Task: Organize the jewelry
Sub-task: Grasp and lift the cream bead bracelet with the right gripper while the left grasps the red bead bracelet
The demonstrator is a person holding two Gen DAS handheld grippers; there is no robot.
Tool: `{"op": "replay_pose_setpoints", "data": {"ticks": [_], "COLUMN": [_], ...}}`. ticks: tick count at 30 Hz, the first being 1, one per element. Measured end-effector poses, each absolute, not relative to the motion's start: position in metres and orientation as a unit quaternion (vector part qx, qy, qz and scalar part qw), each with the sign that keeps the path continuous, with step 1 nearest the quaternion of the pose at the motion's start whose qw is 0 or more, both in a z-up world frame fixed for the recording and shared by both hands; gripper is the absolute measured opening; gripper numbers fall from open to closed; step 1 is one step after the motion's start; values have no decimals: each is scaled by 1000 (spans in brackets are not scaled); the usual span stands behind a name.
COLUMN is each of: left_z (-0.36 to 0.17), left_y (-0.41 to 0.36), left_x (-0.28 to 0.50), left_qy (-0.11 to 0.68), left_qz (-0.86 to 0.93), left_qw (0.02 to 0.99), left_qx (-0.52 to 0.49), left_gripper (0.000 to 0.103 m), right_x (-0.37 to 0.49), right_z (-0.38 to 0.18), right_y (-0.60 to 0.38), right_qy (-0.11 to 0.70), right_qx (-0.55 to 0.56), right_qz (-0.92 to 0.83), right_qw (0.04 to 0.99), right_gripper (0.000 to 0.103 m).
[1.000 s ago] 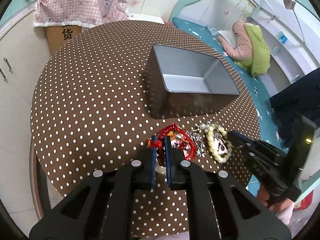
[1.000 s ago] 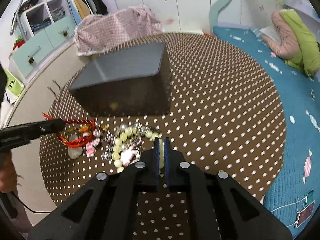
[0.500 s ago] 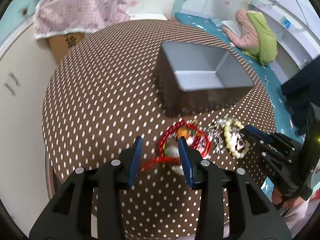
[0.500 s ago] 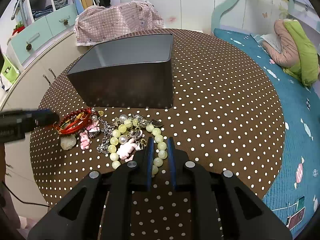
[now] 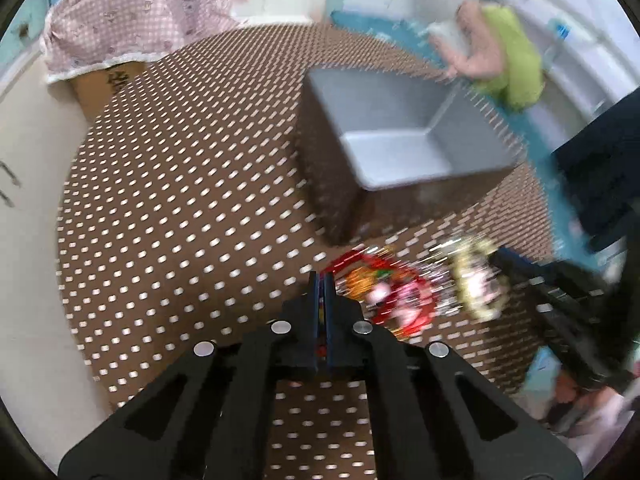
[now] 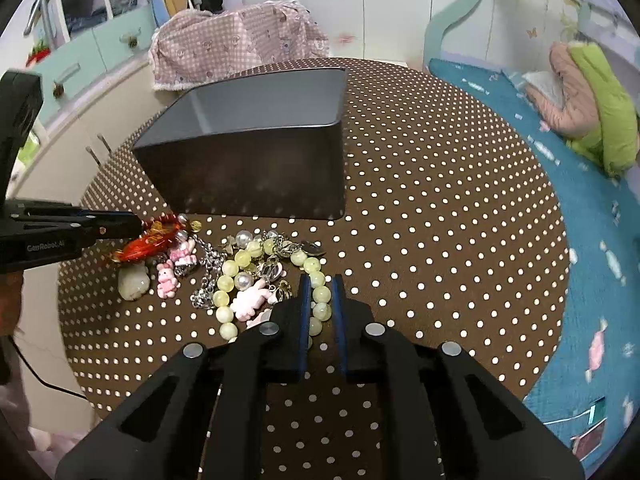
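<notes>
1. Progress: nothing is in the box. The dark grey rectangular metal box sits open-topped on the round table with the brown white-dotted cloth, ahead of both jaws, and the part of its inside on view is bare
2. All the jewelry lies in one heap on the table, between the box's near wall and the two pairs of jaws
3. Left gripper: jaws fully shut, with a sliver of red showing in the slit between them. In the right wrist view their tip sits right on the red braided cord bracelet. I read that as a pinch on the cord, though the left view is blurred
4. That bracelet looks barely off the cloth, if at all, at the left end of the heap, just short of the box's near left corner
5. Right gripper: jaws a narrow gap apart, with the pale yellow-green bead bracelet running between them. Whether the pads press on the beads I cannot tell
6. Loose around it: pink rabbit charm, silver chain, pale stone pendant, all to the left of the right jaws
7. Left to do: essentially everything. Carry the red bracelet over the rim and drop it, then the bead bracelet, then the small pieces
</notes>
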State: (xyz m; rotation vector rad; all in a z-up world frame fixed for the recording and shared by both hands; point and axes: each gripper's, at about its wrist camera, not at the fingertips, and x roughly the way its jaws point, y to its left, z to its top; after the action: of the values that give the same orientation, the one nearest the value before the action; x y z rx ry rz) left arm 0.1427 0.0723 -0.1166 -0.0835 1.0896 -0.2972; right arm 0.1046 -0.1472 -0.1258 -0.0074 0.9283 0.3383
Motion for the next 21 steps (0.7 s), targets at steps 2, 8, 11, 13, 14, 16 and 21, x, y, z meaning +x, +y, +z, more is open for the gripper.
{"op": "replay_pose_setpoints", "data": {"ticks": [2,8,11,13,14,16,21], "left_z": [-111,-117,-126,-132,-133,-135,-137], "left_y": [76,79,78,78,76,72,53], "left_x": [140,135,139,146,149,154,155], "left_qy": [506,519,531,538,538,540,544], "left_qz": [-143,-125,-119,-117,-117,-122,-142], "left_qw": [849,844,838,835,834,833,824], "left_qx": [-58,-44,-26,-16,-8,8,74], "left_gripper": [0,7,15,14,15,15,29], "right_x": [106,105,103,103,103,102,104], "right_z": [-125,-117,-116,-117,-117,-118,-122], "right_y": [-151,-152,-152,-150,-149,-147,-146], "right_qy": [449,442,442,444,445,447,455], "right_qx": [8,14,10,9,9,6,3], "right_qz": [164,168,168,166,167,168,166], "right_qw": [878,881,881,880,880,878,875], "right_gripper": [8,8,8,8,8,8,8]}}
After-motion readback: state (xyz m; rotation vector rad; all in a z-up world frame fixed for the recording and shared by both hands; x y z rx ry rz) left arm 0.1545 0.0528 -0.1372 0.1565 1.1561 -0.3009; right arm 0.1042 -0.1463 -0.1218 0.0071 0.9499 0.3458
